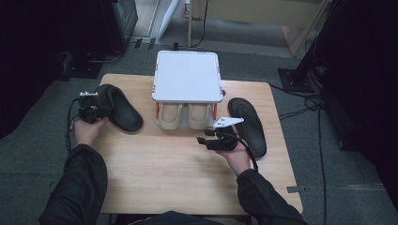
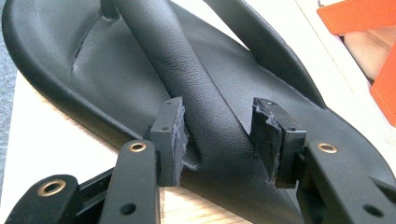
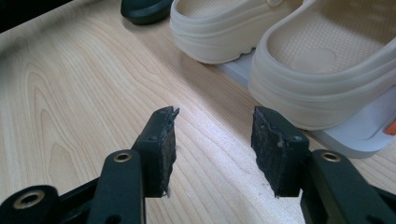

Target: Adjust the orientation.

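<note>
Over on the left edge of the wooden bench [image 1: 159, 173], the left claw [image 1: 89, 111] sits right at the black flip-flop [image 1: 119, 108], and its own view gives what the high view can't: the jaws stand apart, one on each side of the sandal's strap [image 2: 187, 84], pads close to the leather-look strap but not squeezing it. Whether a pad actually touches the strap is hard to judge. That flip-flop lies on the bench near the left edge, its far end cut off in the close view.

Right claw [image 1: 206, 138] now, low over the bench just in front of the white shoe rack [image 1: 187, 77]. Jaws apart, nothing between them but wood grain. Its camera shows the pair of beige clogs [image 3: 322, 70] sitting on the rack's bottom tray, detail that the rack's top mostly hides from above. From above, a second black flip-flop [image 1: 248, 124] lies just right of that hand, partly covered by the claw's cable.
</note>
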`<state>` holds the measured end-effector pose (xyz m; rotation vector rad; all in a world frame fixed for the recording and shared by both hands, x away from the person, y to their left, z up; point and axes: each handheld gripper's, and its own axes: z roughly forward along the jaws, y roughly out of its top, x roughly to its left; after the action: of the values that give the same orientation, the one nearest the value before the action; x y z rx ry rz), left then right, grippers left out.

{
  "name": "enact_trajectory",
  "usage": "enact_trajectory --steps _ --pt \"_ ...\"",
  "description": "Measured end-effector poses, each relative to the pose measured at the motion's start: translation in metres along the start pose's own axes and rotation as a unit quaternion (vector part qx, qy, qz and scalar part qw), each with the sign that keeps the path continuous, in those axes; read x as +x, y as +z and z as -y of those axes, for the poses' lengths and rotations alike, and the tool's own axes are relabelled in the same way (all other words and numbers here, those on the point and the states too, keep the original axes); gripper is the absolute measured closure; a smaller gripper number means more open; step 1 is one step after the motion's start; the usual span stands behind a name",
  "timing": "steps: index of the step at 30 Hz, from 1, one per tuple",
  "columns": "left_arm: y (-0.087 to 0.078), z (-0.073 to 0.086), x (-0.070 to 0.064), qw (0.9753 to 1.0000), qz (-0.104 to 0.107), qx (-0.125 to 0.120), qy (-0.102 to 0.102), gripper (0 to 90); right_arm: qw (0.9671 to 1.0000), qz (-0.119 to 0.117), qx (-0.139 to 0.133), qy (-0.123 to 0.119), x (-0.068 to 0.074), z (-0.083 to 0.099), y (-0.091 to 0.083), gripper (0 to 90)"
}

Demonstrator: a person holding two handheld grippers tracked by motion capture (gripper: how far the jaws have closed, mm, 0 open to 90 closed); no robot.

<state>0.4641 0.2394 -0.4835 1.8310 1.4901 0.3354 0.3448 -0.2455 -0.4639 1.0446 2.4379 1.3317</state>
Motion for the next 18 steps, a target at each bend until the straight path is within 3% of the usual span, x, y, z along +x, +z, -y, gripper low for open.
enact_trajectory --steps 4,15,18 --pt "-0.0001 0.0001 0.0014 1.0000 0.005 -0.001 -0.004 57.0 1.0000 0.000 0.000 0.000 0.0004 -0.0001 -0.0001 50.3" --pt "-0.0035 -0.0004 0.0006 0.9998 0.011 0.000 0.015 67.3 1.0000 -0.002 0.003 0.002 0.0017 0.0000 0.0010 50.3" --pt "-0.0038 -0.0011 0.0004 0.9996 0.025 0.006 0.015 67.8 1.0000 -0.002 0.003 0.002 0.0018 0.0002 0.0015 50.3"
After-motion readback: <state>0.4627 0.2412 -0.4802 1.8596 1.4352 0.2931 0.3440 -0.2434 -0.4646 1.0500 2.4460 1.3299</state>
